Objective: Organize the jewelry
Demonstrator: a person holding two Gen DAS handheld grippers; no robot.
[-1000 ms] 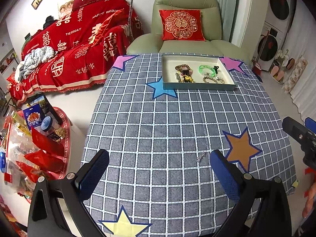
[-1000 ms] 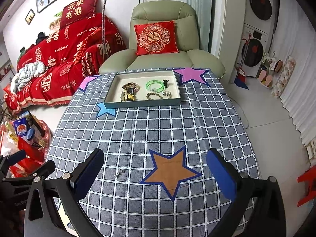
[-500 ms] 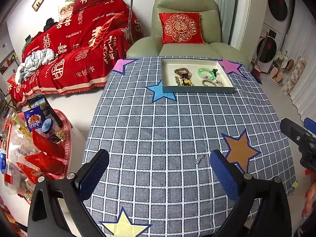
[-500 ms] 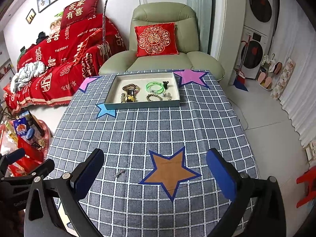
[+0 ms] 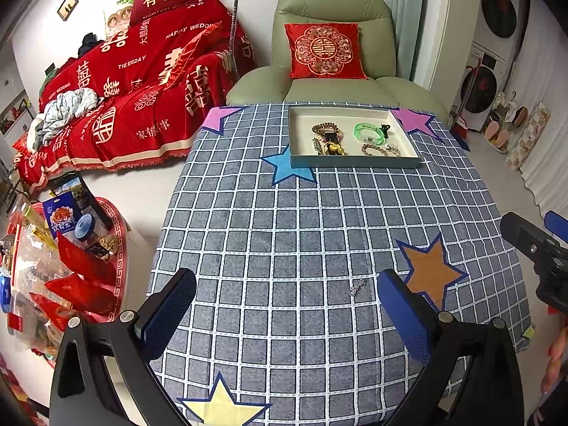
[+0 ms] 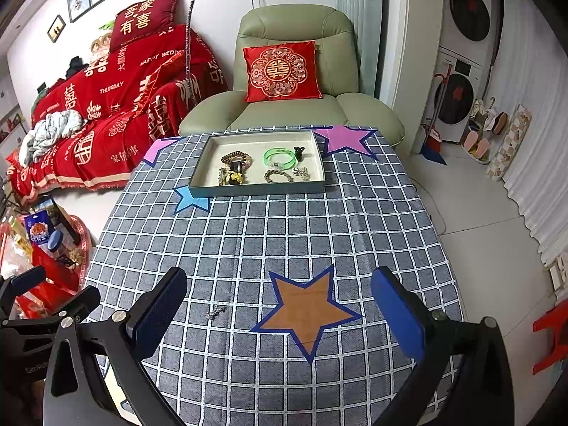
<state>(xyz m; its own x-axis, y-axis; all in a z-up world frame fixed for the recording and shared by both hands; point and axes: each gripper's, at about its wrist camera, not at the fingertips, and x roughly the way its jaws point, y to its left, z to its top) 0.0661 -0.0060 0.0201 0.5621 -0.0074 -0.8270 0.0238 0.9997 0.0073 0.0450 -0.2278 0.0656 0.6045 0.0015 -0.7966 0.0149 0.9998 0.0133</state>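
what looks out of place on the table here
One small silver piece lies loose on the checked tablecloth, just left of the orange star, far from the tray that holds the other jewelry. Both the left gripper and the right gripper are open and empty.

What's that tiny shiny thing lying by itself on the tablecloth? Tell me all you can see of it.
The small silvery jewelry piece is short, glittery, metal-looking and too small to identify. It lies flat on the grey checked tablecloth, just left of the orange star, far from the tray holding the other jewelry. Neither open gripper touches it.
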